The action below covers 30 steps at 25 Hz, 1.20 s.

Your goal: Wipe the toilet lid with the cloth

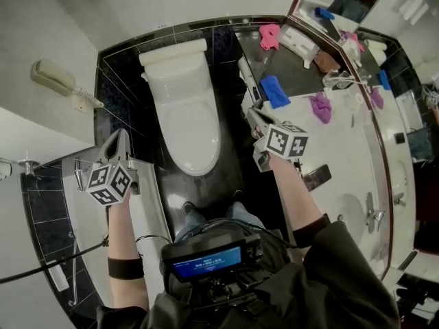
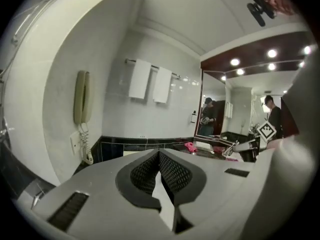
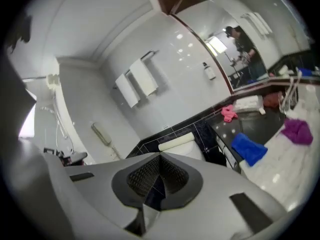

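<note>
Strapped to the person's chest, a dark device (image 1: 209, 259) with a lit blue screen sits closest to the head camera. 2 forearms reach forward from it.

At about 10 o'clock from the device, the left gripper (image 1: 119, 139) points ahead and slightly down. Its jaws are pressed together with nothing between them. Through its own view it faces a wall phone (image 2: 81, 98) and 2 white towels (image 2: 150, 81) on a rail.

At about 1 o'clock from the device, the right gripper (image 1: 248, 112) has its jaws clenched too, also empty, its tips at the counter's (image 1: 343, 163) left edge.

Straight ahead at 12 o'clock, between the 2 grippers, stands the white toilet. The toilet lid (image 1: 188, 125) is down, and neither gripper touches it.

3 cloths lie on the counter to the right, none of them held. The blue cloth (image 1: 274, 91) is just beside the right gripper's tips, at 1 o'clock from them. The purple cloth (image 1: 320, 107) lies at 3 o'clock from the blue one. The pink cloth (image 1: 269, 36) lies farther back at 12 o'clock, near the wall. A mirror (image 1: 357, 5) runs along the counter's far side.
</note>
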### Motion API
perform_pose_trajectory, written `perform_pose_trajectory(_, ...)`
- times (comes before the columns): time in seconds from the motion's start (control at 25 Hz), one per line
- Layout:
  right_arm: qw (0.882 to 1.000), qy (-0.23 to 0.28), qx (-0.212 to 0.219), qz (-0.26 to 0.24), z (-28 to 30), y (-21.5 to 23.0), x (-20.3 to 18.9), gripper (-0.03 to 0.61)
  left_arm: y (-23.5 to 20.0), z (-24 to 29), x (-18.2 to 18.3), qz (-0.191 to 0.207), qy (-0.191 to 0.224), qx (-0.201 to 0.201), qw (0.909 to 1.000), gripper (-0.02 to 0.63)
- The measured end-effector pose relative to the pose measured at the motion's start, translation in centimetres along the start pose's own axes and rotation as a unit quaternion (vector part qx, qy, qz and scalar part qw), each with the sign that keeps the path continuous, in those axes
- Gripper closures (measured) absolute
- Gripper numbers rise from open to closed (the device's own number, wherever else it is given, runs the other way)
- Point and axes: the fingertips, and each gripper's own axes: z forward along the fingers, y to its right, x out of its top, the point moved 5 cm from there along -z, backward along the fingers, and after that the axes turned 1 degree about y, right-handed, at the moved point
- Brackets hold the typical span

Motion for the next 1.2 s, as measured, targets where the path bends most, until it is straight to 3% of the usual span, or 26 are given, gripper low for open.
perform_pose_trajectory(0.08,0.996,-0.011,-0.006,-0.088,0.3,-2.1,0.0,0.563,1.3,0.5,-0.1,0.047,-0.010,-0.001,0.9988,0.614)
perform_pose_trajectory(0.2,0.977,-0.031,-0.002,-0.209,1.0,-5.5,-0.6,0.561,2.9,1.2,-0.5,0.108,-0.020,0.001,0.9940,0.614)
perform_pose_trajectory(0.32,0.961,-0.044,0.001,-0.273,1.5,-7.3,-1.6,0.562,3.9,1.7,-1.0,0.143,-0.025,0.003,0.9894,0.614)
perform_pose_trajectory(0.44,0.959,-0.044,0.005,-0.278,1.8,-7.9,-2.1,0.561,4.2,1.9,-1.4,0.142,-0.025,0.001,0.9896,0.614)
perform_pose_trajectory(0.72,0.959,-0.055,-0.032,-0.276,2.7,-4.6,-2.2,0.561,5.0,3.5,-2.8,0.148,-0.028,-0.013,0.9885,0.614)
perform_pose_trajectory(1.0,0.948,-0.091,-0.096,-0.288,4.0,2.0,-1.8,0.511,7.6,6.9,-4.0,0.165,-0.044,-0.045,0.9843,0.614)
perform_pose_trajectory(1.2,0.942,-0.123,-0.138,-0.282,5.1,9.2,-1.4,0.427,10.3,10.2,-5.0,0.170,-0.057,-0.068,0.9814,0.614)
